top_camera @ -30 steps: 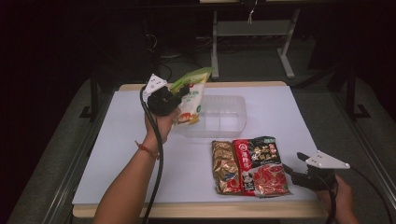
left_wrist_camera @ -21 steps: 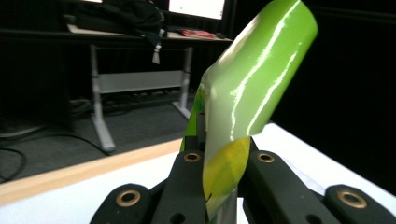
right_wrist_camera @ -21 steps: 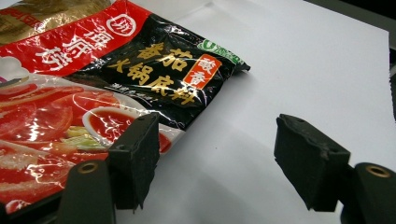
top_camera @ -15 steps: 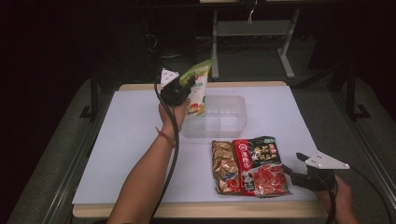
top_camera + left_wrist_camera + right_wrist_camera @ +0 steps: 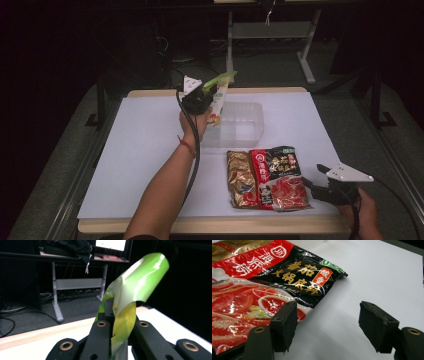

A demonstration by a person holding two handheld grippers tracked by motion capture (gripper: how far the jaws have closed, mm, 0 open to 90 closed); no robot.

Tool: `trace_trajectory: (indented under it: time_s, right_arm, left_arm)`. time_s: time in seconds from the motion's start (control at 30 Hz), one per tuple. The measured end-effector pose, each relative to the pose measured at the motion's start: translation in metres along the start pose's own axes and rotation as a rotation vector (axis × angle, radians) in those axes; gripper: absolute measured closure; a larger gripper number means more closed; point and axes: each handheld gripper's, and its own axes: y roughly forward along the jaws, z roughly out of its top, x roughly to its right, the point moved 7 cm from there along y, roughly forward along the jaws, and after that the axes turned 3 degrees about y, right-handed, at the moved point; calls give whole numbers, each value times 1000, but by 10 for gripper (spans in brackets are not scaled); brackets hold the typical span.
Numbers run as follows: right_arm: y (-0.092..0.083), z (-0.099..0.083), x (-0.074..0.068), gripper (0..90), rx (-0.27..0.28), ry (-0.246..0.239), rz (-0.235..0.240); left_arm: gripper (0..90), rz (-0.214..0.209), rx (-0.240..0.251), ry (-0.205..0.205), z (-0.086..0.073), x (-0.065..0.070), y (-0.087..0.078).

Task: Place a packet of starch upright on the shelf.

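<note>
The green pouch [image 5: 218,97] hangs upright over the near-left edge of the clear tray [image 5: 239,125], clamped by its upper part in the left tongs [image 5: 202,97]. In front of the tray, three packets [image 5: 267,176] lie flat on the table [image 5: 140,145]. The right tongs [image 5: 312,186] rest released, just beside the red packet [image 5: 242,300].

Gold packet [image 5: 240,177] beside red-black packet [image 5: 280,176]

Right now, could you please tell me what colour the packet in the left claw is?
Bright green and yellow packet, clearest in the left gripper view.
</note>
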Motion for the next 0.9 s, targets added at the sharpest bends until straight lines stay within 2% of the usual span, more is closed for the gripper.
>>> trace_trajectory:
  time_s: [0.07,0.17,0.27,0.3,0.33,0.4,0.47,0.5,0.53,0.57,0.6,0.63,0.67,0.7,0.73,0.77,0.8,0.83,0.87,0.9]
  right_arm:
    - [1,0,0,308,-2,-3,0]
    - [1,0,-2,309,-4,-5,2]
    - [1,0,-2,310,-6,-6,3]
    - [1,0,-2,310,-6,-6,3]
    - [2,0,-1,310,-4,-13,5]
    - [2,-1,-1,310,-5,-13,6]
    - [2,-1,-1,310,-5,-10,5]
    - [1,-1,-1,310,-5,-12,4]
    - [1,-1,-2,310,-5,-12,4]
    - [1,0,-2,310,-5,-12,3]
    - [1,0,-2,310,-5,-12,3]
    - [1,0,-2,310,-6,-14,2]
    - [1,0,-2,310,-7,-15,3]
    - [2,0,-3,310,-9,-16,5]
    - [2,0,-3,310,-9,-15,6]
    - [2,0,-3,310,-9,-15,6]
    - [2,0,-3,310,-9,-14,9]
    - [2,0,-3,310,-9,-12,10]
    - [2,0,-3,309,-9,-11,11]
    - [2,0,-3,309,-9,-11,11]
  left_arm:
    - [865,4,-9,0,1,1,3]
    - [869,4,6,-41,6,0,6]
    - [864,-2,13,-48,9,0,9]
    - [864,-2,8,-92,7,-2,9]
    - [846,-4,-9,-106,4,-4,10]
    - [838,2,-25,-103,-1,-5,10]
    - [768,-15,-46,-105,-3,-6,8]
    - [705,-42,-117,-91,-7,-6,7]
    - [676,-42,-117,-91,-7,-6,7]
    - [630,-77,-159,-34,-7,-5,2]
    - [589,-77,-159,-34,-7,-5,2]
    - [589,-95,-187,7,-8,-4,-3]
    - [582,-111,-195,28,-9,-4,-8]
    - [573,-150,-203,41,-10,-3,-13]
    - [567,-175,-222,100,-13,-3,-22]
    - [555,-175,-222,100,-13,-3,-22]
    - [555,-185,-227,120,-15,-3,-30]
    - [545,-225,-238,129,-19,-2,-36]
    - [530,-225,-250,171,-24,-2,-42]
    - [521,-204,-240,205,-27,-3,-48]
